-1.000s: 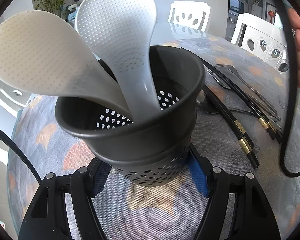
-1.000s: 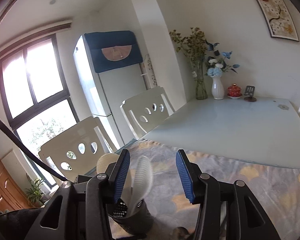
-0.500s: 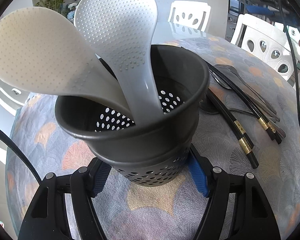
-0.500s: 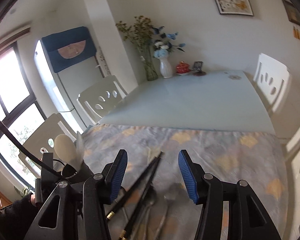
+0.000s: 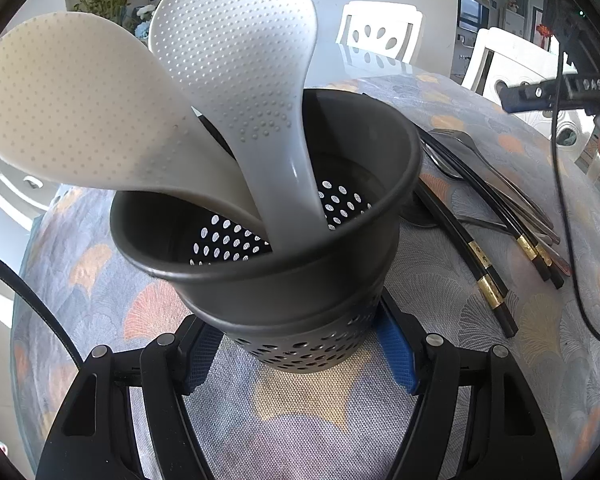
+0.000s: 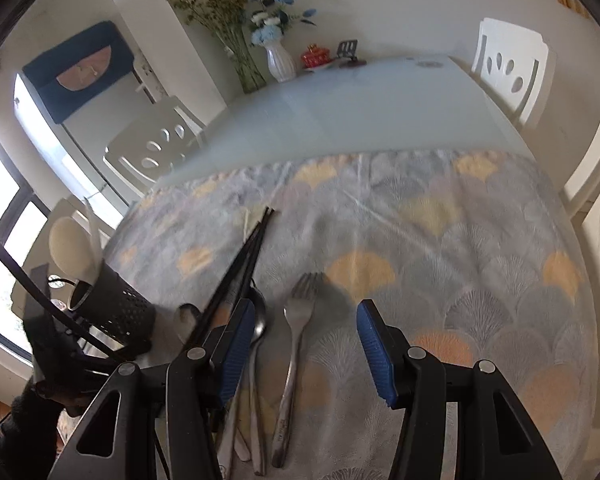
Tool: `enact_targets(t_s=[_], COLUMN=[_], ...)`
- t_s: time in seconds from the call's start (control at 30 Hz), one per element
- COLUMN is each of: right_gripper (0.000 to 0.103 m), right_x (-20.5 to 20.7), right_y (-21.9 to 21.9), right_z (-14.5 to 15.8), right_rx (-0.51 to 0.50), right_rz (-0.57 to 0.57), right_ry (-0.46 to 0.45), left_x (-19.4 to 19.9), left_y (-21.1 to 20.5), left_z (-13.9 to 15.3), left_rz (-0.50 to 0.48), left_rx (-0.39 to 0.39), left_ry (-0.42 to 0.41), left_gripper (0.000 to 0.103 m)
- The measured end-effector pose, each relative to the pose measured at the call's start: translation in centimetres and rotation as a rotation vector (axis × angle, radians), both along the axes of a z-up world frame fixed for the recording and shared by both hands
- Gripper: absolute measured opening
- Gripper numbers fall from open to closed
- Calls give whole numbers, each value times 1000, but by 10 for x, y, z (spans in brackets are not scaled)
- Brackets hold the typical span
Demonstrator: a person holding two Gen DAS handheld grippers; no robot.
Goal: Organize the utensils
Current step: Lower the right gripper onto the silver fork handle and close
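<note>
My left gripper (image 5: 300,340) is shut on the dark perforated utensil holder (image 5: 292,280), which stands on the patterned cloth. Two white rice paddles (image 5: 236,80) lean in it. Black chopsticks (image 5: 476,248), a fork (image 5: 464,140) and spoons lie on the cloth to its right. My right gripper (image 6: 304,344) is open and hovers low over the fork (image 6: 296,328), with a spoon (image 6: 258,320) and the chopsticks (image 6: 240,268) by its left finger. The holder (image 6: 112,304) shows at the left of the right wrist view.
The patterned cloth (image 6: 440,240) covers the near half of a glass table (image 6: 360,108). White chairs (image 6: 508,68) stand around it. A vase of flowers (image 6: 280,60) and a small red pot stand at the far end. A black cable (image 5: 560,200) hangs at the right.
My right gripper has swung down and right from looking across the room to hovering over the fork and spoons. The left gripper and the holder have stayed still.
</note>
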State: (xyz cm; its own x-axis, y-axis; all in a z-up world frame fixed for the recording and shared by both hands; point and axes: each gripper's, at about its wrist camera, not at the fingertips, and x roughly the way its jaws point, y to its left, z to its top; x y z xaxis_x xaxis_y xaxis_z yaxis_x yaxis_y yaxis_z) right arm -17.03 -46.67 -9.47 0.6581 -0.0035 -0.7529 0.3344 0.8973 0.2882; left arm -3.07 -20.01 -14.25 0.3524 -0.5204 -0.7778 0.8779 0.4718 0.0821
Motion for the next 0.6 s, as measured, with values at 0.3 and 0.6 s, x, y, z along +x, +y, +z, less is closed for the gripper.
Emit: enact_targets(t_s=[0.3, 0.6], right_gripper=[50, 41], right_x=[15, 33], right_y=[13, 13], right_z=[-19, -29], right_rx=[-124, -70], right_rz=[-2, -4], right_ry=[106, 129], left_x=[0, 0], left_y=[0, -1], left_z=[0, 1], left_rz=[0, 0], left_rx=[0, -2], left_ry=[0, 4], left_gripper=[70, 70])
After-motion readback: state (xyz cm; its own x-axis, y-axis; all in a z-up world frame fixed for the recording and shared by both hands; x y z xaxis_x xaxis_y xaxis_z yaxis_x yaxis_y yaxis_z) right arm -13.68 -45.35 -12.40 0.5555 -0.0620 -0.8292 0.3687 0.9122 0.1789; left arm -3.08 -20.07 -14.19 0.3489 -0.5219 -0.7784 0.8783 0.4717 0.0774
